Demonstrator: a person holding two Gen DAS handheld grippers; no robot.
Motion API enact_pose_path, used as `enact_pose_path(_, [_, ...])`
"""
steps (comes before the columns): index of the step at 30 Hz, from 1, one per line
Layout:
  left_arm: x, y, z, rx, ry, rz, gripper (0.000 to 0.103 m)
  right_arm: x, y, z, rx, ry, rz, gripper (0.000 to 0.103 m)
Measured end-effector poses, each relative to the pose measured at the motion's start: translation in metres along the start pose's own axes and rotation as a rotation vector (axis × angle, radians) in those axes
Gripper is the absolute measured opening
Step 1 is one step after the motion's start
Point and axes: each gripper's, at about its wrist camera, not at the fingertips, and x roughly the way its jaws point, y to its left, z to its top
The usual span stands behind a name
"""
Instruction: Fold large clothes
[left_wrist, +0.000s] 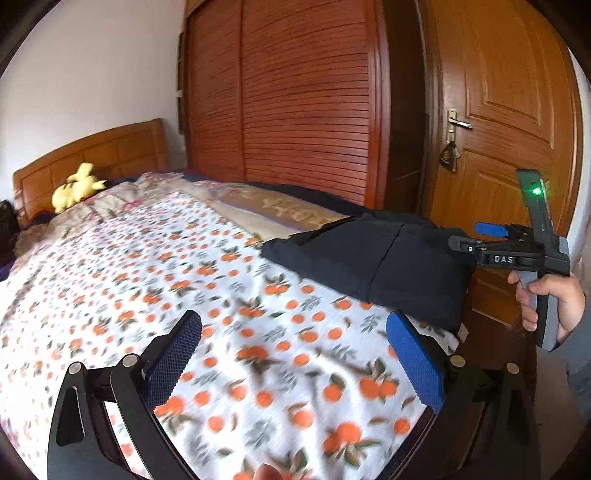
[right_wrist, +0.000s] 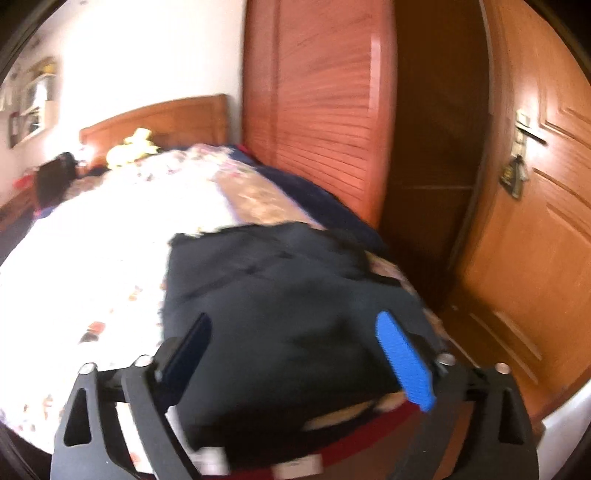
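A folded black garment (left_wrist: 373, 262) lies at the right edge of the bed, on the orange-print bedspread (left_wrist: 184, 280). My left gripper (left_wrist: 295, 325) is open and empty, low over the bedspread, to the left of the garment. My right gripper (right_wrist: 295, 328) is open, its blue-padded fingers apart just above the near part of the black garment (right_wrist: 280, 306), holding nothing. The right gripper also shows in the left wrist view (left_wrist: 480, 240), held by a hand at the garment's right end.
A wooden headboard (left_wrist: 92, 155) and a yellow plush toy (left_wrist: 75, 188) are at the far end of the bed. A slatted wardrobe (left_wrist: 288, 96) and a wooden door (left_wrist: 506, 122) stand close on the right. The bed's right edge drops off beside the garment.
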Motion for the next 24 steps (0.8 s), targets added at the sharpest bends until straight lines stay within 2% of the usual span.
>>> enact_pose_path(3, [-0.026,0.016,-0.008,-0.016,0.002,0.054,0.101,-0.011,0.037,0.001,-0.016,-0.016,0.067,0.096])
enact_pose_path(15, [-0.137,0.082,-0.049,-0.155,0.005,0.257,0.101,-0.063,0.192,-0.012,-0.08,-0.05,0.356,0.096])
enact_pose_path(21, [-0.187,0.108,-0.073,-0.224,-0.001,0.358,0.101,-0.096,0.255,-0.026,-0.136,-0.078,0.445,0.096])
enact_pose_path(24, [-0.21,0.122,-0.087,-0.275,-0.009,0.417,0.101,-0.106,0.275,-0.033,-0.154,-0.082,0.48,0.096])
